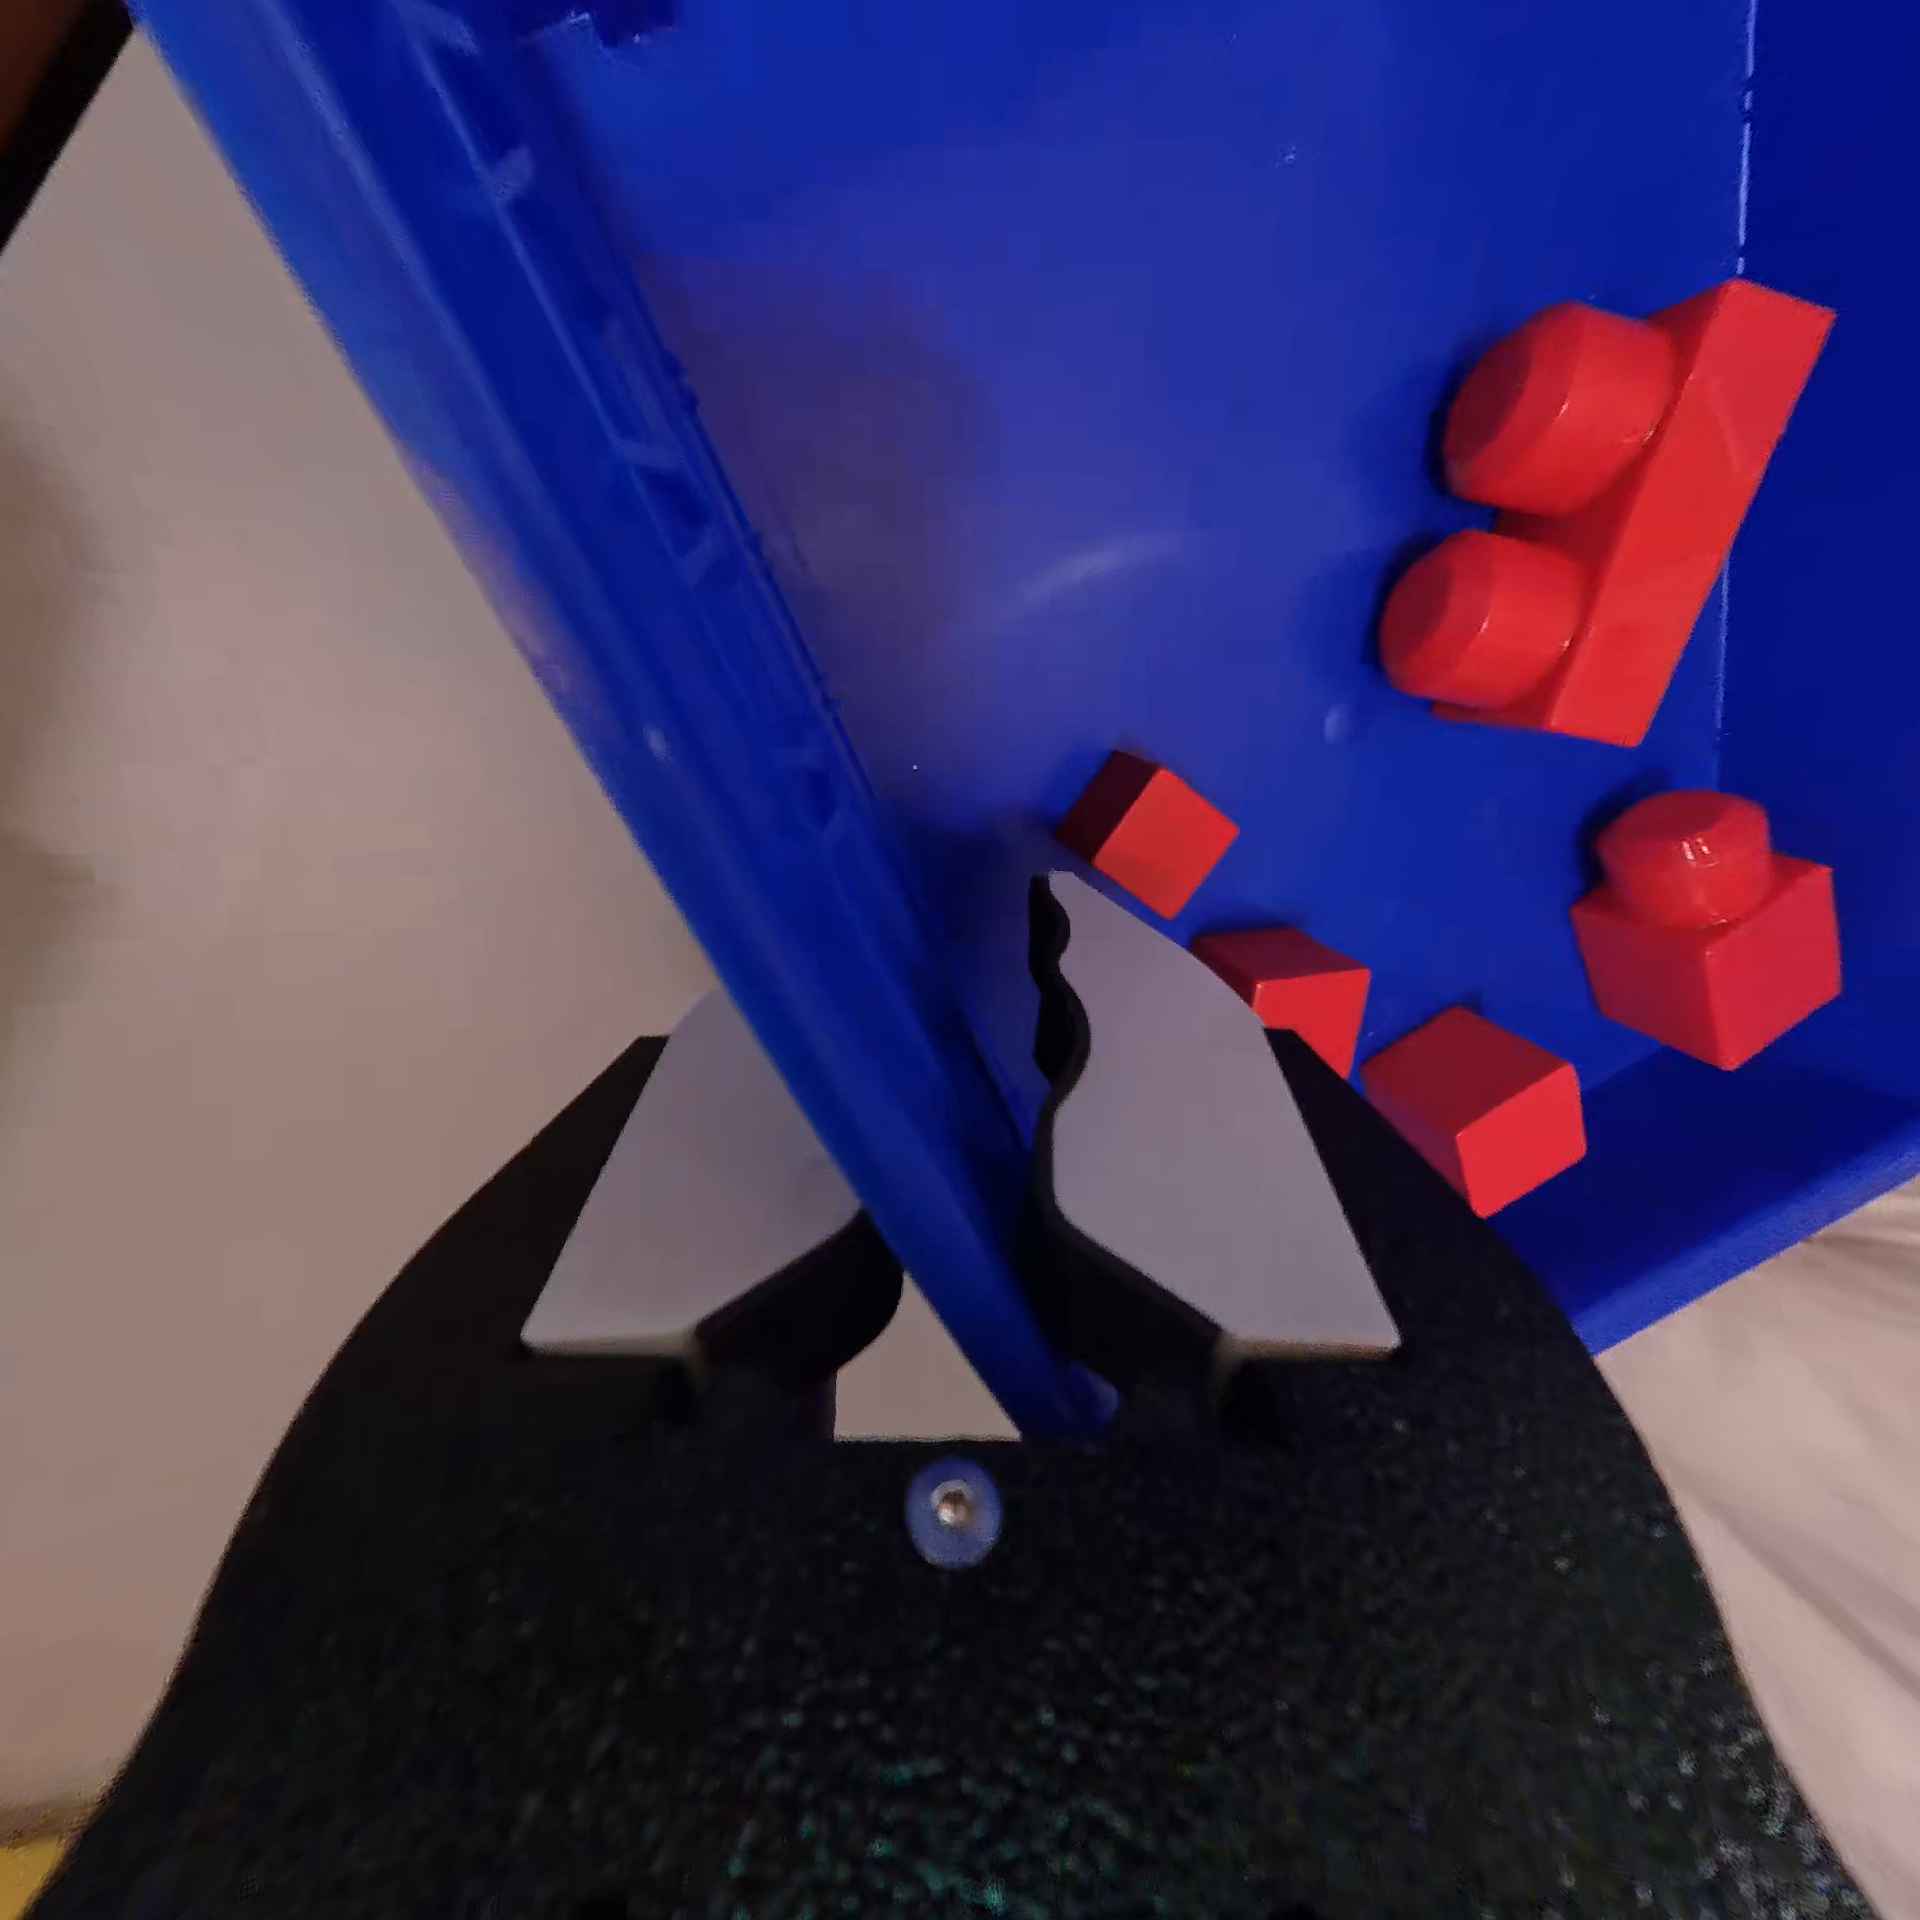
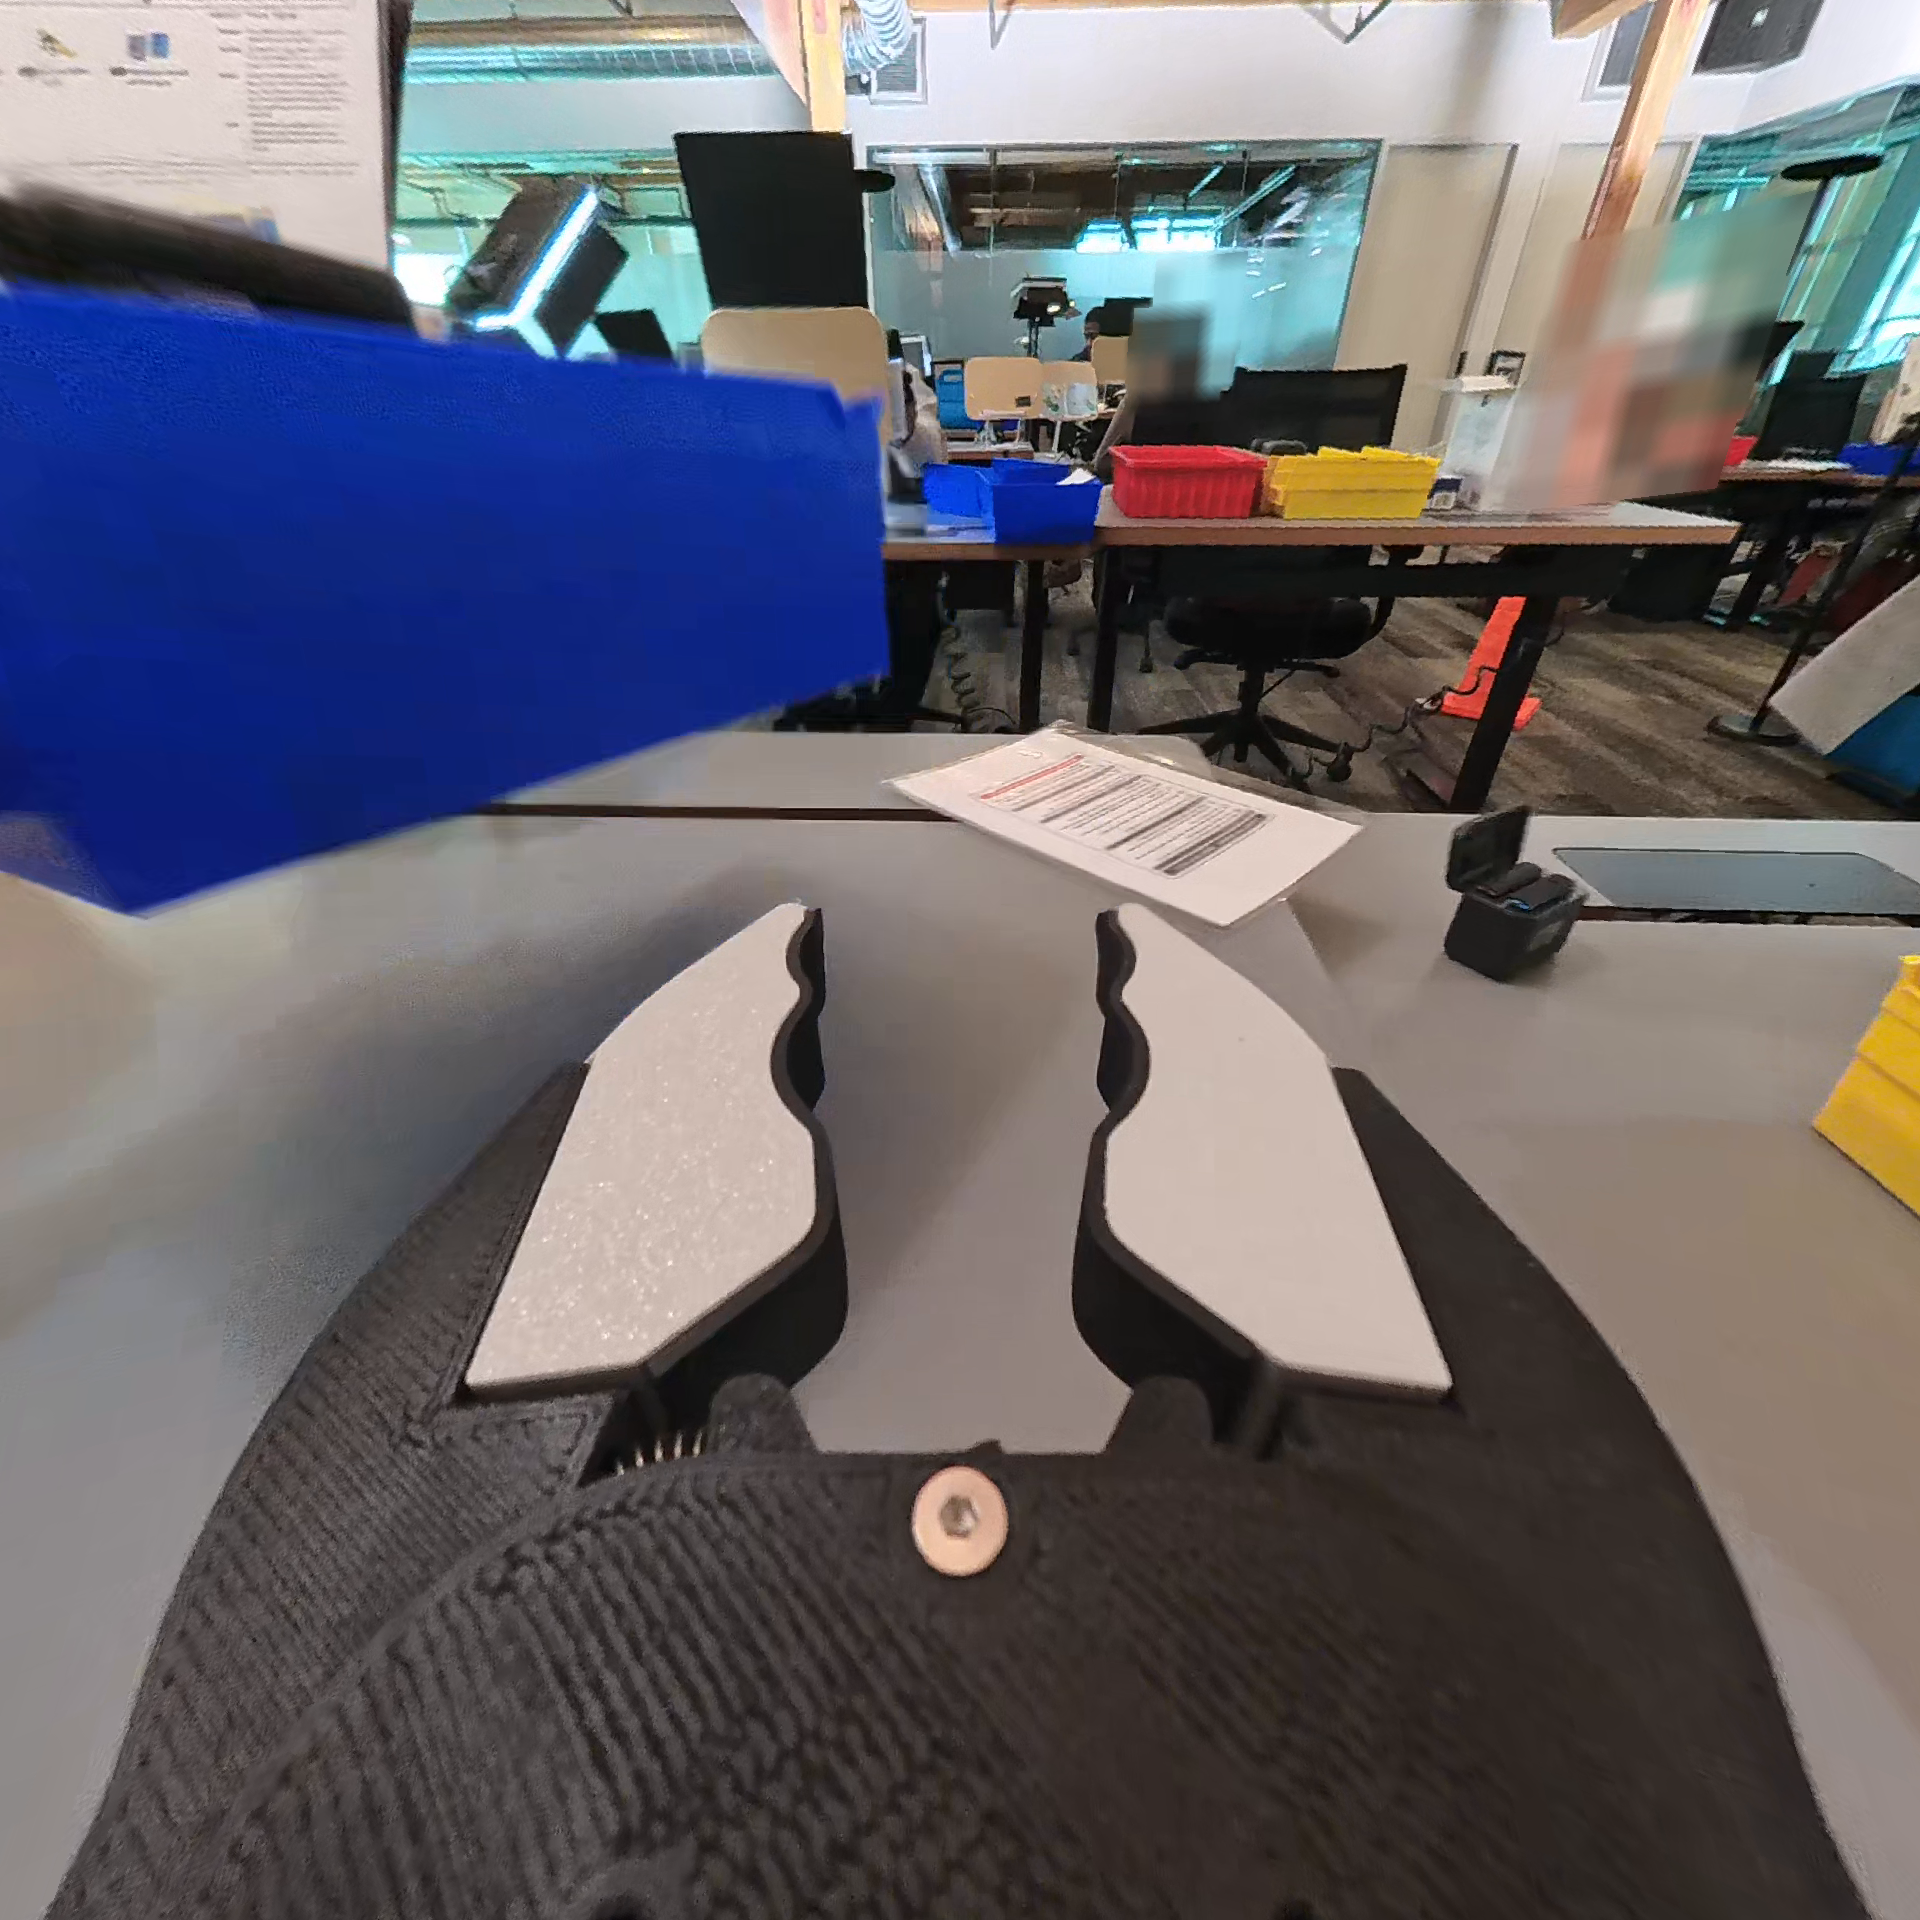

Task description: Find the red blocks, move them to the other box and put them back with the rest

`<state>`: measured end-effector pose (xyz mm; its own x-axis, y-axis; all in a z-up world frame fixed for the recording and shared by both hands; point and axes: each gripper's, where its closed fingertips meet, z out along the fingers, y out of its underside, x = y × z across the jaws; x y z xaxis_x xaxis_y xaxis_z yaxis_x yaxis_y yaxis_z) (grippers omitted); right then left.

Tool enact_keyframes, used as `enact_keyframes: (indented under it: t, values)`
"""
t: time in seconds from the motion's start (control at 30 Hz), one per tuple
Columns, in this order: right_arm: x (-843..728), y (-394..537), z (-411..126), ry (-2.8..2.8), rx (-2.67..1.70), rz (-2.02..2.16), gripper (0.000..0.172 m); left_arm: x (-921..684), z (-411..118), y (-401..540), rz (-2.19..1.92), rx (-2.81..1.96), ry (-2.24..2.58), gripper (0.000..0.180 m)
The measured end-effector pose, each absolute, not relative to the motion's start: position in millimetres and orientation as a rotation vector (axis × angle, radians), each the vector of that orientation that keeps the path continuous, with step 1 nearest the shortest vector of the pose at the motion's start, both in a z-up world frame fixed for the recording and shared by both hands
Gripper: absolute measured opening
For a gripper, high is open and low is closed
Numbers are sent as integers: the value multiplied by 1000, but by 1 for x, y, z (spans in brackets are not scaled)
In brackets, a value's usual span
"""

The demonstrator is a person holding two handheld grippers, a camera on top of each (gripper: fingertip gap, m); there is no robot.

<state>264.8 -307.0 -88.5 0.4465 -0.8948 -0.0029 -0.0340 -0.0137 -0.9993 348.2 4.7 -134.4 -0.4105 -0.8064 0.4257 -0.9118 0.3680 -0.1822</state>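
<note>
My left gripper (image 1: 940, 997) is shut on the rim wall of a blue box (image 1: 1039, 364), one finger inside and one outside. The box is lifted and tilted; in the right wrist view it (image 2: 416, 582) hangs above the grey table at the left. Inside it lie several red blocks: a two-stud brick (image 1: 1600, 520), a one-stud brick (image 1: 1714, 925) and small cubes (image 1: 1153, 831) next to my inner finger (image 1: 1164, 1091). My right gripper (image 2: 961, 935) is open and empty, low over the table (image 2: 935, 1143).
A printed sheet in a plastic sleeve (image 2: 1132, 821) lies on the table ahead. A small black case (image 2: 1507, 904) and a dark tablet (image 2: 1745, 878) sit at the right. A yellow box corner (image 2: 1881, 1091) shows at the right edge. Desks with coloured bins stand far behind.
</note>
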Motion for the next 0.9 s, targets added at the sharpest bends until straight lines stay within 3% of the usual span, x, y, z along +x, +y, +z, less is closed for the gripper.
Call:
enact_keyframes:
  t: [0.27, 0.6, 0.9]
  values:
    - [241, -198, -101, 703, -1581, -607, 57, 216, -62, 140, 618, 1558, -2404, 24]
    - [161, 4, -142, 431, -1759, -4, 107, 14, -29, 381, 558, 2002, -2231, 24]
    - [176, 225, -108, 471, -1816, 242, 107, -104, -37, 534, 666, 2476, -1919, 25]
